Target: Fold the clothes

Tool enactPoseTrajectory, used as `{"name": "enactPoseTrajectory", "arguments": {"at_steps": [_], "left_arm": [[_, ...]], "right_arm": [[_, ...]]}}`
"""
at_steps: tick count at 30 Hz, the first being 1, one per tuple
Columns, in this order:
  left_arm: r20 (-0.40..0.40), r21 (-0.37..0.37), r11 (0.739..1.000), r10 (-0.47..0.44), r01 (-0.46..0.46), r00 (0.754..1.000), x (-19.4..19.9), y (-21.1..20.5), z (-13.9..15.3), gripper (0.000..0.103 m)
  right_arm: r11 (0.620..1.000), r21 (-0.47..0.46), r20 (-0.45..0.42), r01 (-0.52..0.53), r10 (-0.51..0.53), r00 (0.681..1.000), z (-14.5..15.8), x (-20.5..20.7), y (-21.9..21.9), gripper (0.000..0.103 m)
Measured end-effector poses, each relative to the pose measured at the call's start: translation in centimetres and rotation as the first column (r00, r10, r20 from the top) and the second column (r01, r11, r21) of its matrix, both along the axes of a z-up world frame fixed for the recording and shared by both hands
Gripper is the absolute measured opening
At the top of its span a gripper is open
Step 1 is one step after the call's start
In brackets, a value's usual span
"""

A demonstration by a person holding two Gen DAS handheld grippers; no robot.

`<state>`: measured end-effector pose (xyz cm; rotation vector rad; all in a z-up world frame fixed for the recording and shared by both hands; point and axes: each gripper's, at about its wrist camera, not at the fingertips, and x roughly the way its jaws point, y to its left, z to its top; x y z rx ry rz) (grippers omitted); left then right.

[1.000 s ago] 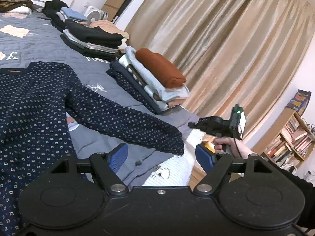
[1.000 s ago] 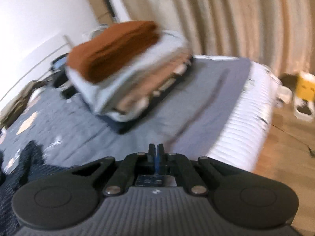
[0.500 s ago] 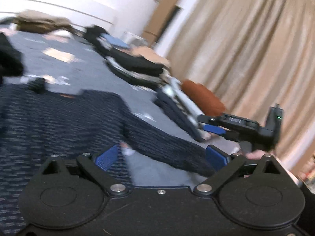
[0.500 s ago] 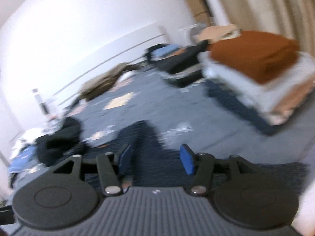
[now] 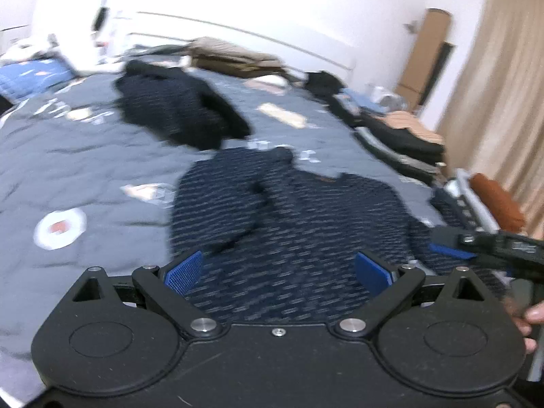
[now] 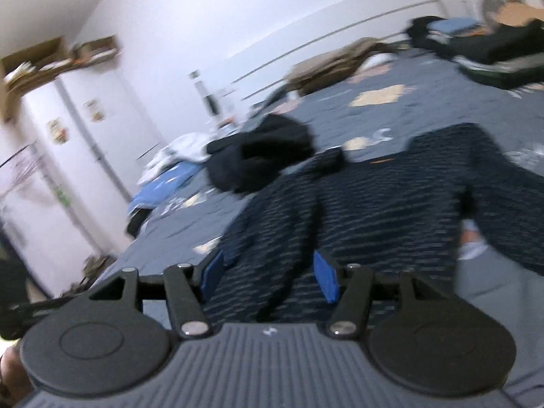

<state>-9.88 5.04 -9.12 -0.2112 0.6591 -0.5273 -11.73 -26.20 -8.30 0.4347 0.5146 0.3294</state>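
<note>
Patterned sweater (image 5: 306, 224) spread flat on the bed (image 5: 85, 156), at 12 o'clock of both grippers. Left gripper (image 5: 277, 268) and right gripper (image 6: 268, 272): jaws released, empty, above the sweater.

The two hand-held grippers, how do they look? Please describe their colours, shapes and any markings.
The left hand-held gripper has a smooth black body with two round discs, angled black link arms with silver pivot screws, and blue textured pads. The right hand-held gripper is built alike, but its centre is ribbed grey plastic with a small white mark. Its pads are blue too.
</note>
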Motion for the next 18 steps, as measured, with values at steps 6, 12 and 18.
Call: {"name": "enactPoseTrajectory", "arguments": {"at_steps": [6, 12, 18], "left_arm": [[-0.025, 0.056, 0.992, 0.117, -0.116, 0.993, 0.5, 4.6, -1.2, 0.081], [-0.068, 0.074, 0.989, 0.136, -0.131, 0.988, 1.5, 6.5, -3.5, 0.049], [-0.153, 0.118, 0.989, 0.112, -0.094, 0.982, 2.7, 6.0, -6.4, 0.057]], "right_arm": [[0.990, 0.082, 0.081, -0.113, 0.106, 0.991, 1.2, -0.4, 2.9, 0.058], [0.971, 0.107, 0.142, -0.213, 0.197, 0.970, 2.4, -0.7, 5.0, 0.058], [0.947, 0.145, 0.166, -0.286, 0.262, 0.951, 2.8, -0.9, 5.9, 0.058]]}}
